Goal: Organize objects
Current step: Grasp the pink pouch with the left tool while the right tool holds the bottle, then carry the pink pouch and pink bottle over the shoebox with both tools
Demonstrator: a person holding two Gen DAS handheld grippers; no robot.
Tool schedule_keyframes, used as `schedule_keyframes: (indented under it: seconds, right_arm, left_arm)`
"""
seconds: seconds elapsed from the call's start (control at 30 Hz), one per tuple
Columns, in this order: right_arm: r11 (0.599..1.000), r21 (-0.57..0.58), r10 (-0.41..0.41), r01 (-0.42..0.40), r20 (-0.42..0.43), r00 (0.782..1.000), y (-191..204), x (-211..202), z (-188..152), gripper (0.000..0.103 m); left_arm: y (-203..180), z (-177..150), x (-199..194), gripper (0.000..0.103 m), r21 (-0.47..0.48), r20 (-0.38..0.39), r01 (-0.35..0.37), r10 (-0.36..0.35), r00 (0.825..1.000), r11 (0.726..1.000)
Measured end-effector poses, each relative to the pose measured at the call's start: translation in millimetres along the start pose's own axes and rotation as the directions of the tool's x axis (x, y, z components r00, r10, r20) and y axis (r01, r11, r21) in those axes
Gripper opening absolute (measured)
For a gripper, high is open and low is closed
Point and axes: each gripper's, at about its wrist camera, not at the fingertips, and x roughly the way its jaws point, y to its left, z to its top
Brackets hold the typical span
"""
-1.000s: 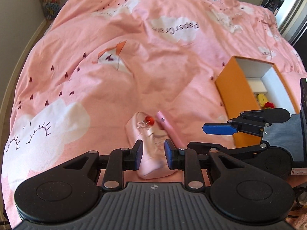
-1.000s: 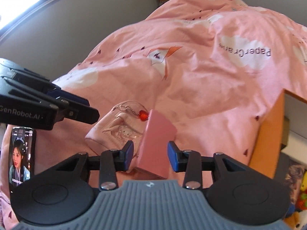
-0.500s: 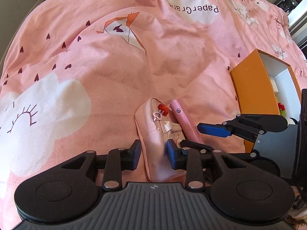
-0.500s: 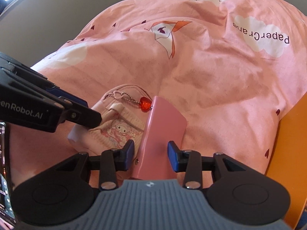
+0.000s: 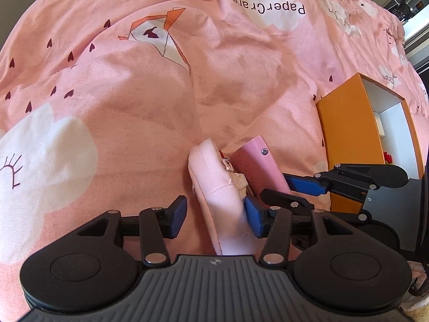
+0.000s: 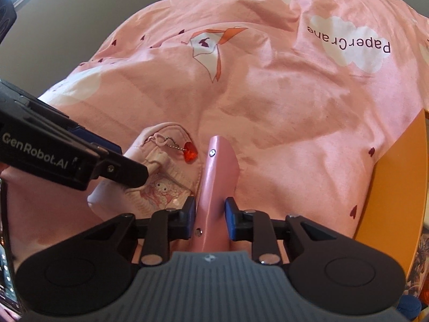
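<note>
A soft pale pink pouch (image 5: 217, 187) with a red heart charm (image 6: 189, 155) lies on the pink bedspread. My left gripper (image 5: 215, 214) is open around it; the right pad touches the pouch, the left pad stands apart. A pink snap wallet (image 6: 218, 187) lies just right of the pouch and also shows in the left wrist view (image 5: 257, 166). My right gripper (image 6: 207, 216) is shut on the wallet, which stands on edge between the pads. The left gripper's fingers (image 6: 107, 166) show in the right wrist view, over the pouch (image 6: 161, 185).
An open orange box (image 5: 348, 145) with a white inside stands on the bed to the right; a small yellow and red toy lies in it. The box's orange wall (image 6: 396, 201) is close on the right. A phone (image 6: 5, 281) shows at the far left edge.
My right gripper has closed on the wallet and tipped it onto its edge. My left gripper has opened wider around the pouch. Both have moved closer to the bed.
</note>
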Motion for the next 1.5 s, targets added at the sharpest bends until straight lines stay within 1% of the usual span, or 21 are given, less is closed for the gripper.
schedule_keyframes:
  seconds: [0.07,0.2,0.3,0.43,0.47,0.53,0.6,0.67,0.73,0.83,0.9,1.0,1.13,1.33,1.5]
  right_arm:
    - [1.0,0.013,0.013,-0.013,-0.009,1.0,-3,4,2,0.025]
    - [1.0,0.015,0.025,-0.025,-0.009,1.0,-3,3,6,0.025]
    - [1.0,0.005,0.026,-0.026,-0.01,1.0,-2,3,6,0.025]
    - [1.0,-0.005,0.023,-0.023,-0.012,1.0,-1,4,7,0.025]
    - [1.0,-0.01,0.022,-0.022,-0.012,1.0,-2,3,7,0.025]
    - [1.0,-0.022,0.018,-0.018,-0.011,1.0,-1,3,8,0.025]
    - [0.999,-0.036,0.012,-0.013,-0.011,1.0,0,3,9,0.025]
    - [0.999,-0.041,0.011,-0.012,-0.012,1.0,-1,5,11,0.025]
    - [0.999,-0.037,0.019,-0.02,-0.012,1.0,-1,7,11,0.024]
    - [0.999,-0.037,0.017,-0.017,-0.007,1.0,0,6,12,0.022]
    - [0.999,-0.026,0.024,-0.024,0.006,1.0,-2,1,9,0.021]
    - [0.999,0.003,0.047,-0.047,0.043,0.998,-6,-13,6,0.02]
    - [0.997,0.021,0.073,-0.076,0.109,0.991,-8,-43,1,0.02]
    - [0.991,0.068,0.093,-0.112,0.231,0.969,-19,-99,-11,0.019]
    - [0.981,0.143,0.075,-0.128,0.333,0.94,-43,-150,-31,0.019]
  left_arm:
    - [-2,1,0,0.06,-0.004,-0.002,-0.003,0.003,1.0,1.0]
    - [-9,4,-4,0.059,0.025,0.006,-0.027,0.027,1.0,0.999]
    - [-14,6,-3,0.059,0.039,-0.005,-0.021,0.021,1.0,0.999]
    - [-17,6,8,0.058,0.041,-0.021,-0.088,0.089,0.996,0.995]
    - [-17,6,10,0.056,0.048,-0.022,-0.112,0.113,0.993,0.993]
    - [-17,5,14,0.047,0.069,-0.029,-0.163,0.165,0.986,0.984]
    - [-15,3,15,0.043,0.075,-0.033,-0.164,0.166,0.986,0.984]
    - [-14,2,15,0.041,0.076,-0.03,-0.164,0.166,0.986,0.984]
    - [-15,0,14,0.036,0.083,-0.025,-0.164,0.167,0.986,0.983]
    - [-15,-1,8,0.029,0.083,-0.014,-0.135,0.136,0.991,0.987]
    - [-16,-3,0,0.028,0.087,0.0,-0.116,0.117,0.993,0.989]
    - [-16,-5,-19,0.026,0.093,0.041,-0.101,0.097,0.994,0.991]
    - [-21,-9,-46,0.026,0.085,0.105,-0.054,0.045,0.993,0.995]
    - [-44,-17,-82,0.026,0.101,0.211,-0.003,-0.018,0.977,0.995]
    - [-79,-26,-105,0.026,0.153,0.295,0.019,-0.064,0.953,0.988]
